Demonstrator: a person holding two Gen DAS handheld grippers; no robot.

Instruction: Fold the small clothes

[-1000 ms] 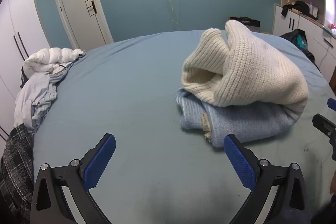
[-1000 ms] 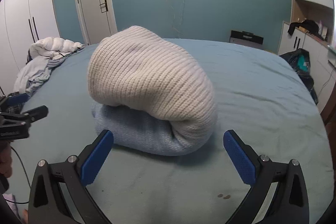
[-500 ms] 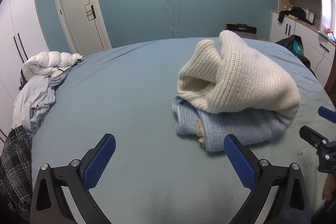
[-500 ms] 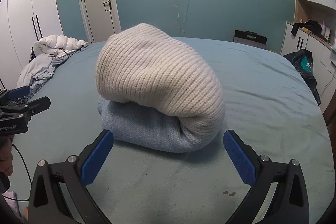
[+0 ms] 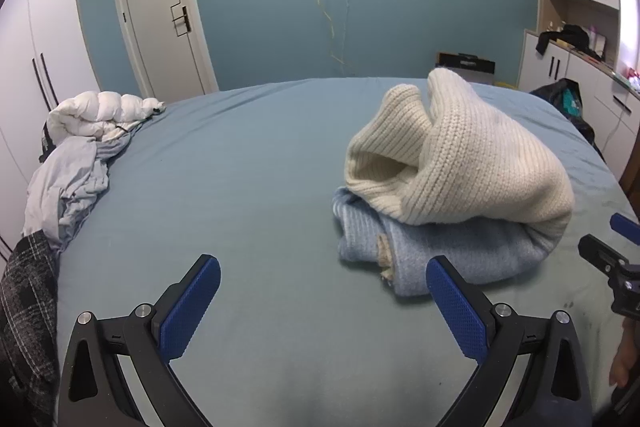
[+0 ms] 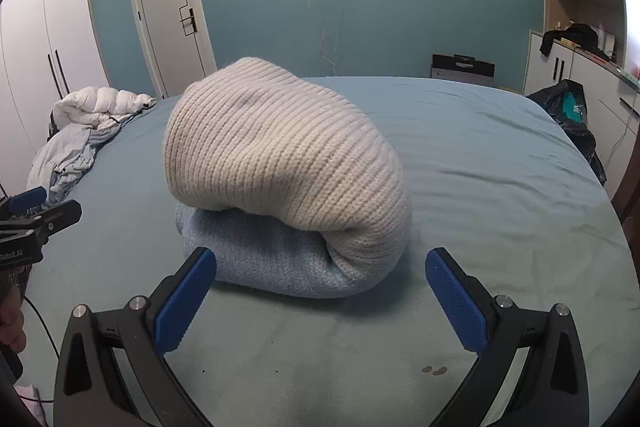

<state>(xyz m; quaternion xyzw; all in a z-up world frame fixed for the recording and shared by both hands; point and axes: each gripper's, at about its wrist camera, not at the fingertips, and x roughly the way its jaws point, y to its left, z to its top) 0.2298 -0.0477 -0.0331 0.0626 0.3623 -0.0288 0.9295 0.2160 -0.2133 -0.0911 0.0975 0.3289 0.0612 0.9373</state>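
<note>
Atop folded sweater (image 5: 448,259) on bed (image 5: 248,163), bundled knit (image 5: 472,163); heaped clothes (image 5: 76,163) well apart, far left edge.

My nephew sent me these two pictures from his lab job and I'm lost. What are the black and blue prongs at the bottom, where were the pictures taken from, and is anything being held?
The prongs are two-finger grippers that a person holds, one per hand. Each carries a fisheye camera looking along its fingers. One picture comes from the left gripper, the other from the right gripper. Both are open and hold nothing. On the blue bed lies a cream knit sweater on top of a folded light blue sweater. At the bed's far left edge sits a heap of clothes, not yet folded.
</note>
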